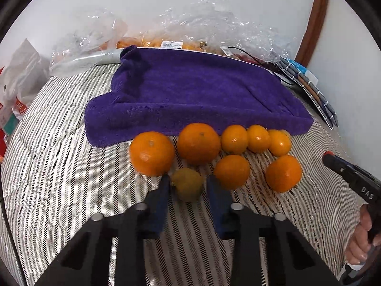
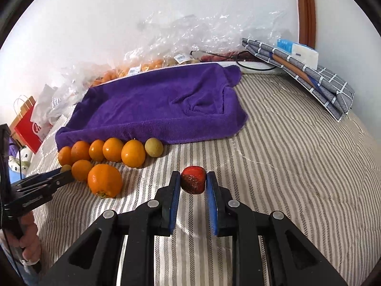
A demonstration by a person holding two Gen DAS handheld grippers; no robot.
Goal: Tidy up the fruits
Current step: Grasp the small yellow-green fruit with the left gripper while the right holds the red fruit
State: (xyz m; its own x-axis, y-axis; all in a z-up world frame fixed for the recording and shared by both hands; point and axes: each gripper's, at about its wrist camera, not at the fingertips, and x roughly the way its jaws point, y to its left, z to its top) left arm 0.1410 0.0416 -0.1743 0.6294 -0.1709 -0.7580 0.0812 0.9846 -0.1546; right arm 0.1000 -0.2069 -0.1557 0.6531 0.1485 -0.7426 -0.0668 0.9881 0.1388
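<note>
My left gripper (image 1: 189, 181) is shut on a small greenish-yellow fruit (image 1: 188, 186), low over the striped cover. Several oranges (image 1: 198, 143) lie in two loose rows just beyond it, against the front of a purple towel (image 1: 190, 90). My right gripper (image 2: 193, 174) is shut on a small red fruit (image 2: 193, 180) and sits to the right of the oranges (image 2: 104, 178). A pale yellow round fruit (image 2: 154, 147) ends the back row. The right wrist view shows the left gripper (image 2: 64, 174) at the left edge. The left wrist view shows the right gripper (image 1: 329, 157) at the right edge.
The purple towel (image 2: 154, 104) drapes over a raised tray-like shape. Clear plastic bags (image 1: 202, 31) holding more fruit lie along the wall behind it. Folded grey checked cloth (image 2: 309, 76) sits at the back right, and a red paper bag (image 2: 28, 128) at the left. The striped cover (image 2: 285, 166) lies bare to the right.
</note>
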